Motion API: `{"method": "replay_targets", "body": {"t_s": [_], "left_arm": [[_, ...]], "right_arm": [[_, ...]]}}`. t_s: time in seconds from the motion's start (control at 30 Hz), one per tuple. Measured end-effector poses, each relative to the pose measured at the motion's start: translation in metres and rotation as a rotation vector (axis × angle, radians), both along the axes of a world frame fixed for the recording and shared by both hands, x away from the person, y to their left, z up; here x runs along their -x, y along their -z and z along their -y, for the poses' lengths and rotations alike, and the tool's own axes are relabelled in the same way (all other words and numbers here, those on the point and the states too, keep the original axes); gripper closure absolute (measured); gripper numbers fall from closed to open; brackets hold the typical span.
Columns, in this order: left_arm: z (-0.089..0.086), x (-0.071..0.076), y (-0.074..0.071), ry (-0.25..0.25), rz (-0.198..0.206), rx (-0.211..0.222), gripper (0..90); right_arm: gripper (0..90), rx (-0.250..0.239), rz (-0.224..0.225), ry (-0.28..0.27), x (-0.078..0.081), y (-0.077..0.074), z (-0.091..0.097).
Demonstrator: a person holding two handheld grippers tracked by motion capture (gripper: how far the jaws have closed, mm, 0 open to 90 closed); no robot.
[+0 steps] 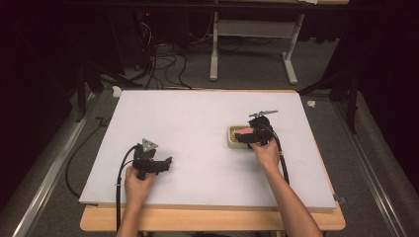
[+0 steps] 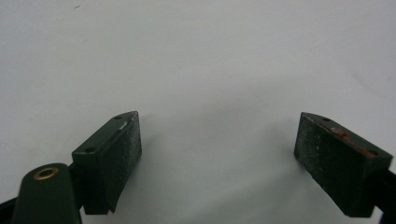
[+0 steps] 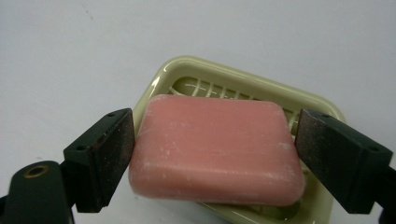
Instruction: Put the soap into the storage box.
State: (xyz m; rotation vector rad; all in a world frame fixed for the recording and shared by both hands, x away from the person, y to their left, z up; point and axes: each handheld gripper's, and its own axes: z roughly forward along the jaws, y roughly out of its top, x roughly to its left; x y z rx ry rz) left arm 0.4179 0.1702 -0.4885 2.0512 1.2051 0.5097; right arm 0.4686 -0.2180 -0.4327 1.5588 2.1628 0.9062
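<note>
Already the right gripper [image 3: 215,154] is clamped on the pink soap [image 3: 215,149] above its dish [image 3: 322,109], unreleased, while the left gripper [image 2: 217,154] waits, jaws apart.

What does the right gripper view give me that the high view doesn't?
The right gripper view alone shows the soap dish's ribbed floor and the jaw pads closed against both ends of the pink soap bar. The high view alone shows the left gripper open over the bare white table, and the person's forearms. Both show the right gripper, the soap, and the cream soap dish beneath it.
</note>
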Motion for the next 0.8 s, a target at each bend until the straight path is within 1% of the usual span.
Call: {"method": "replay_targets", "body": {"t_s": [0.17,0.43,0.6,0.8], "left_arm": [[0.000,0.000,0.000,0.000,0.000,0.000,15.5],[0.000,0.000,0.000,0.000,0.000,0.001,15.5],[0.000,0.000,0.000,0.000,0.000,0.001,15.5],[0.000,0.000,0.000,-0.001,0.000,0.001,15.5]], "right_arm": [[14.1,0.000,0.009,-0.013,0.001,-0.005,-0.001],[14.5,0.008,0.014,-0.017,0.002,-0.005,-0.002],[15.0,-0.007,0.046,-0.020,0.007,-0.009,0.001],[15.7,-0.016,0.073,-0.023,0.014,-0.015,0.008]]}}
